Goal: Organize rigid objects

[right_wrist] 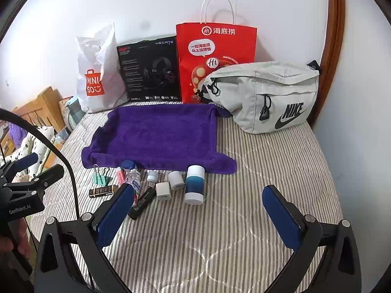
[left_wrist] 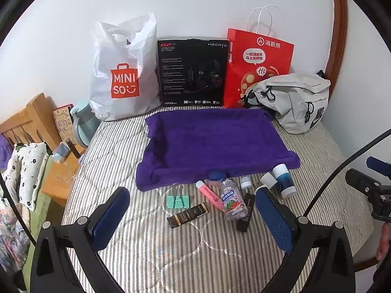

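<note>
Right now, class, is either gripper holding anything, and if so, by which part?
Nothing is held. The left gripper and the right gripper are both open above the bed, touching none of the small items.

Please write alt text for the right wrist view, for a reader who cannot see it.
An open right gripper hovers over a striped bed, where small items lie in front of a purple towel. Bags and a black box stand against the wall.
</note>
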`<state>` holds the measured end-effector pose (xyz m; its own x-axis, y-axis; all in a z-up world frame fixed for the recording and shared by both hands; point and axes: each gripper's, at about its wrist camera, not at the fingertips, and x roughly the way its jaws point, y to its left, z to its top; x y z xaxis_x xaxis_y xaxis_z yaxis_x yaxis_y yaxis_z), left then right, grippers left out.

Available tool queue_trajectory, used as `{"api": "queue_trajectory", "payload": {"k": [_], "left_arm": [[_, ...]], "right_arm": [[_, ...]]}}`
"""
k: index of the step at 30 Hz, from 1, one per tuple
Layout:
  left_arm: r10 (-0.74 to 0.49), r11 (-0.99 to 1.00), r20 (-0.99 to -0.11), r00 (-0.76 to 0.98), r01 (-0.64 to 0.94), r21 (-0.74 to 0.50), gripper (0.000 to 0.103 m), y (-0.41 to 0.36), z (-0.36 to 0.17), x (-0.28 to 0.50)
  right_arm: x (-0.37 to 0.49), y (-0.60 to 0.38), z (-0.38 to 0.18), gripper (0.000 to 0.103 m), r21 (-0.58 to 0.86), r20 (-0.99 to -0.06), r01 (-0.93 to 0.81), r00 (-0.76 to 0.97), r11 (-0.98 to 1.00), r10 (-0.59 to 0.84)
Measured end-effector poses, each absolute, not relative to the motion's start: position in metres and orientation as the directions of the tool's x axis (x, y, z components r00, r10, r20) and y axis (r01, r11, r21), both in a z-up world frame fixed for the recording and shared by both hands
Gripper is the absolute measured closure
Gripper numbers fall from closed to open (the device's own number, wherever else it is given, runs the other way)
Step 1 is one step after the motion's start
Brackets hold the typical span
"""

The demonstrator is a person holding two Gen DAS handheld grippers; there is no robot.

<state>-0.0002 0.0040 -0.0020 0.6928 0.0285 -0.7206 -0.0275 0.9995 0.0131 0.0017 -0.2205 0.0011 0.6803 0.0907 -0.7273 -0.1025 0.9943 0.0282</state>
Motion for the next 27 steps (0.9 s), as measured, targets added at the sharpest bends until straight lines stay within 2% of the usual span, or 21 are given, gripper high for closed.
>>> {"api": "queue_trajectory", "payload": {"k": [27], "left_arm": [[0.037,0.999,-0.719,0.694,-0.038,0.015,0.0,0.0086,0.0036,-0.002]], "right_arm": [[-0.0019,-0.2158,0.0028,0.0,0.025,-0.726,-0.114,0.681,0.993,0.097]]}}
